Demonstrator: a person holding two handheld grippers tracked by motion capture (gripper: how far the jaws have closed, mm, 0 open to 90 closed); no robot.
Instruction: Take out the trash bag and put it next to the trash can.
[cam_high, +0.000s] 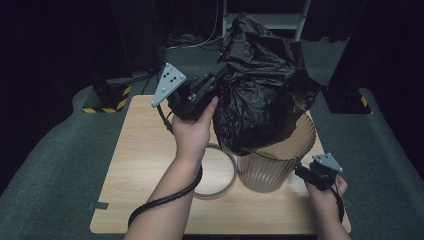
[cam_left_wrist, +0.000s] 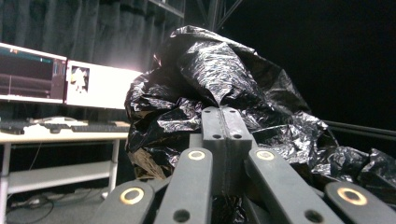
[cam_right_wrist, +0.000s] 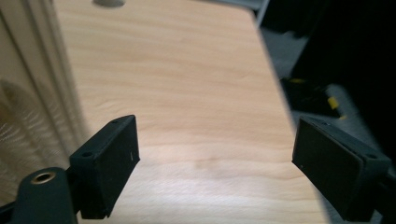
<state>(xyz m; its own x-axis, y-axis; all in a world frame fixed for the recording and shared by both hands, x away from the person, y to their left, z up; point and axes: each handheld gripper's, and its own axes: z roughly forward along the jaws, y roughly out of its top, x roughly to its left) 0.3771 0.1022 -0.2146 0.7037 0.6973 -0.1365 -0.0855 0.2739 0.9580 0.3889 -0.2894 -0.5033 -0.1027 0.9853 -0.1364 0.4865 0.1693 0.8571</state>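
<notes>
Nearest the cam: my left forearm and hand, w/ the left gripper (cam_high: 212, 85) raised over the light wooden table (cam_high: 145, 150). Its jaws are pressed together on a fold of the crumpled black plastic bin bag (cam_high: 255, 85); the left gripper view shows the film (cam_left_wrist: 224, 79) pinched between the closed pads. Bag hangs up and to the right of that gripper, its lower end dropping into the mouth of the ribbed translucent brown plastic bin (cam_high: 272, 165) standing on the table's right half. Long axis of the bag runs roughly vertical, top held high, tail inside the rim.

Right gripper (cam_high: 312, 175) sits low, just beside the bin's right wall, jaws spread wide w/ nothing between them, bare tabletop (cam_right_wrist: 187, 93) past the pads. It's the nearer one to the bin rim, so I judge it takes the bag edge next. A grey ring (cam_high: 220, 170) lies flat left of the bin.
</notes>
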